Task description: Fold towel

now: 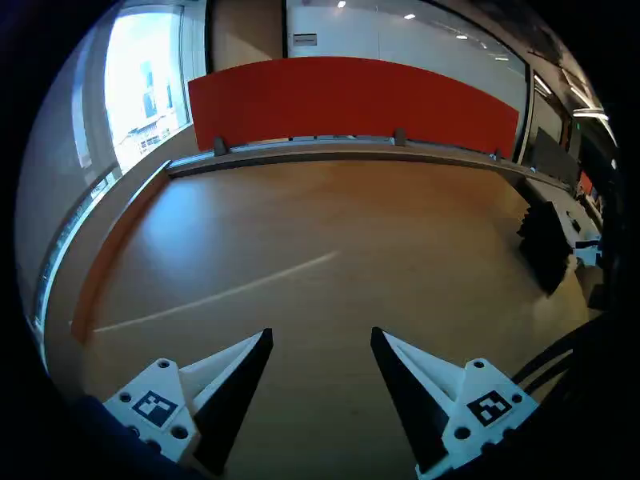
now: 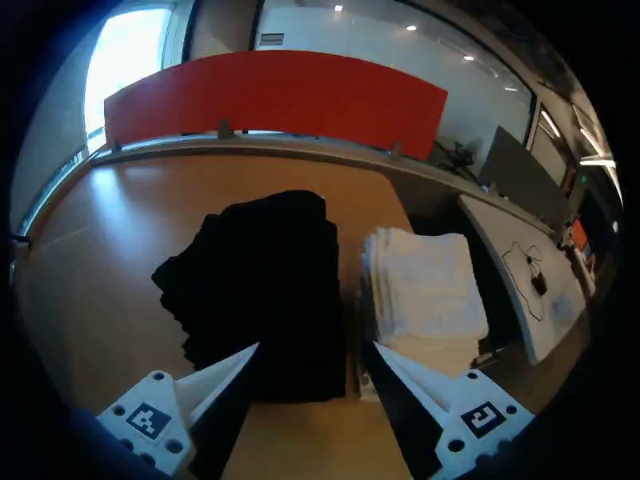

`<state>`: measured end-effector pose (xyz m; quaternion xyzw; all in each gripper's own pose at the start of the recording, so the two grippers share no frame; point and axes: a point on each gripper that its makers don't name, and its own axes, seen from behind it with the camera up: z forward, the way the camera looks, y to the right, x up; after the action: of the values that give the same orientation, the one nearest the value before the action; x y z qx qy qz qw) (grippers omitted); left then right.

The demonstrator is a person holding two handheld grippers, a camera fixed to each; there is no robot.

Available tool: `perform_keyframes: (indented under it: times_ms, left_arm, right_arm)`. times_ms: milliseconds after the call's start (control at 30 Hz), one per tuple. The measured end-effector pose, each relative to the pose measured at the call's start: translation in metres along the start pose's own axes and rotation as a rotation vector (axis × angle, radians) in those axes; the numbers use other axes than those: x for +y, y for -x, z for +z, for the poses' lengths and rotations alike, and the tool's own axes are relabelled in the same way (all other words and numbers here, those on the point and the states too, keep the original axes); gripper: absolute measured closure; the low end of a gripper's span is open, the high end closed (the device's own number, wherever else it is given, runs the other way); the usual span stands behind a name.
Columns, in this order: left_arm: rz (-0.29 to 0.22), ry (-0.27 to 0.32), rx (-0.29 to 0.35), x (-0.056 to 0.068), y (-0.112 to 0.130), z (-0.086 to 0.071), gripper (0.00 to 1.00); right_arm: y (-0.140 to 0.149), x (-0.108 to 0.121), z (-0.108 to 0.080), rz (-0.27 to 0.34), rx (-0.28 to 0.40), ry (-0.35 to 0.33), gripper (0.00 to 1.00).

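Note:
A stack of black towels lies on the wooden table, with a stack of folded white towels right beside it at the table's right edge. My right gripper hovers open just in front of the black stack, nothing between its fingers. In the left gripper view, my left gripper is open over bare tabletop, holding nothing. The black stack appears at the far right of that view.
A red divider panel runs along the table's far edge, also the red panel. Windows stand at the left. A grey desk with a cable lies to the right of the table.

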<state>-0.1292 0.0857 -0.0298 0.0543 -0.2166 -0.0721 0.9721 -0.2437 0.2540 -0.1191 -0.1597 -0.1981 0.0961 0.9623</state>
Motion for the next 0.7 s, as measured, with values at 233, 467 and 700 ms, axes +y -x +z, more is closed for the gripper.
perform_keyframes:
  times_ms: [233, 467, 700]
  left_arm:
    - [-0.008, -0.001, 0.011, -0.006, -0.004, 0.0, 0.09]
    - [-0.017, -0.001, 0.032, -0.014, -0.011, 0.001, 0.09]
    - [-0.025, -0.001, 0.063, -0.023, -0.024, 0.0, 0.09]
  right_arm:
    - [-0.01, -0.008, -0.009, 0.01, 0.029, 0.004, 0.09]
    - [-0.035, -0.025, -0.022, 0.035, 0.097, 0.001, 0.09]
    - [-0.066, -0.05, -0.038, 0.047, 0.191, -0.013, 0.08]
